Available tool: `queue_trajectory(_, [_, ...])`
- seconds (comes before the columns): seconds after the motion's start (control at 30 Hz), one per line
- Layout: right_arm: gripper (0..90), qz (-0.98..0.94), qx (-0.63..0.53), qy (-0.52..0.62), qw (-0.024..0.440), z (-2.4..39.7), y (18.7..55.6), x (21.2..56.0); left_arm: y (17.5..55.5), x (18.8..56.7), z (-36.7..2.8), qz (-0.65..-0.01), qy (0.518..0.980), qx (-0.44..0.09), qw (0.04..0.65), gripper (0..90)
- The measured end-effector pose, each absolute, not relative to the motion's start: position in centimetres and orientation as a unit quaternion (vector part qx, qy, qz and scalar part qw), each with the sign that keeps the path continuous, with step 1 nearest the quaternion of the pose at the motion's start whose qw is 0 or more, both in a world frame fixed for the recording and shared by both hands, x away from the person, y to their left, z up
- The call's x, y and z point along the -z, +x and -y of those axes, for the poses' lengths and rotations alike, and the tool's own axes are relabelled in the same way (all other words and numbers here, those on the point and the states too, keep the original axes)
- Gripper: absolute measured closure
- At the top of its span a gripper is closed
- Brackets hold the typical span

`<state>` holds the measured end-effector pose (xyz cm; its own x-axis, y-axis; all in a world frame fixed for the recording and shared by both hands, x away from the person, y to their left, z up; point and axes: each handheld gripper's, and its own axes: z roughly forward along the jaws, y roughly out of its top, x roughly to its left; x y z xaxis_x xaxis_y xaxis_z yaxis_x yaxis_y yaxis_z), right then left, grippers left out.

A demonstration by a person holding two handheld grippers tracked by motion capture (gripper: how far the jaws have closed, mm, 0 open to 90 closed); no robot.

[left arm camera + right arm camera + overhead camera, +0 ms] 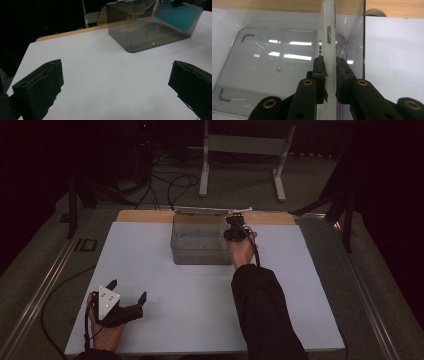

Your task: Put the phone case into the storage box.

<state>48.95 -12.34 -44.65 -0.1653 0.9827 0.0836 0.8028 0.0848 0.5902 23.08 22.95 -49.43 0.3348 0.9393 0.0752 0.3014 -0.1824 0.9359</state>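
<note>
Here the right gripper [329, 66] is clamped on a thin white phone [327, 32], held edge-up over the clear box [200, 251] at twelve o'clock. It looks stiff, smooth, probably slippery and fragile; grip its flat faces. The left gripper [127, 292], at seven o'clock, has jaws spread, empty.

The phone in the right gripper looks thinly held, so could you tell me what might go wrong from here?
1. The right gripper pinches the white phone only by its thin edges, above the clear box; it could slip and drop inside.
2. The phone sits close to the box's wall and could knock it.
</note>
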Motion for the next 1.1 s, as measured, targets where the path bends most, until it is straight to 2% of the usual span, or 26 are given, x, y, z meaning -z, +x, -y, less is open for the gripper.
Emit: queue_trajectory(1.1, [80.5,-0.712,-0.262,0.627,0.178,12.44,48.76,44.53,23.11,49.45,-22.87,-0.453,0.684,-0.354,0.449,0.4])
